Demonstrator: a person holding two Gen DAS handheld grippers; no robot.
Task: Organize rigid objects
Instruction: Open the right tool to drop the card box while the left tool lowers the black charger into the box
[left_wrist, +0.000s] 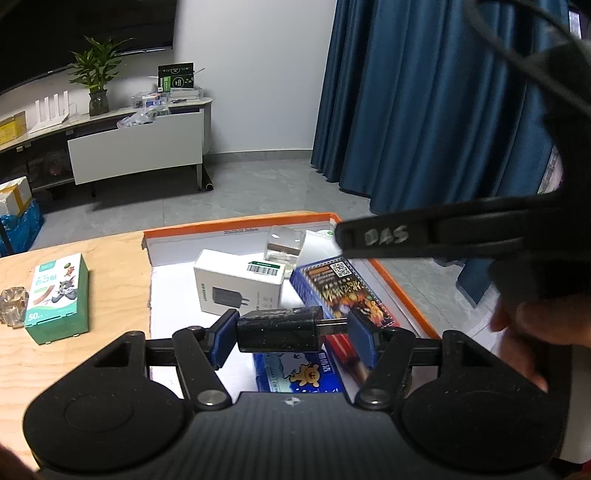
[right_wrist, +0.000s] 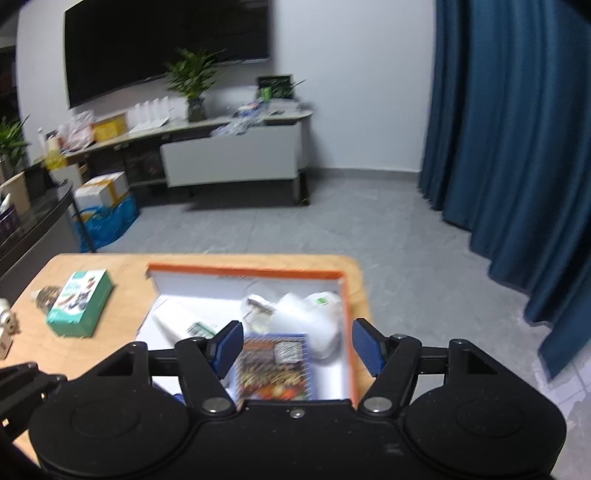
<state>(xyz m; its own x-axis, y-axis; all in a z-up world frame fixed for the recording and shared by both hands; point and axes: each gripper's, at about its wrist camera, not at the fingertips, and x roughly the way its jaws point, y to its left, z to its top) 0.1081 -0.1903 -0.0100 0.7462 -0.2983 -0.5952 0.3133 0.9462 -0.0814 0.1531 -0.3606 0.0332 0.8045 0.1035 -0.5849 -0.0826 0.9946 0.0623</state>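
My left gripper is shut on a black charger plug, held crosswise between the blue pads above the orange-rimmed white box. Inside that box lie a white charger carton, a blue printed packet, a clear cube and a blue bear-print packet. My right gripper hovers open over the same orange-rimmed box, with the printed packet below it and nothing between its pads. A green carton lies on the wooden table to the left.
A glass piece sits beside the green carton. White crumpled items fill the box's far right corner. The other gripper's black arm crosses the upper right of the left wrist view, with a hand below it. Blue curtains hang right.
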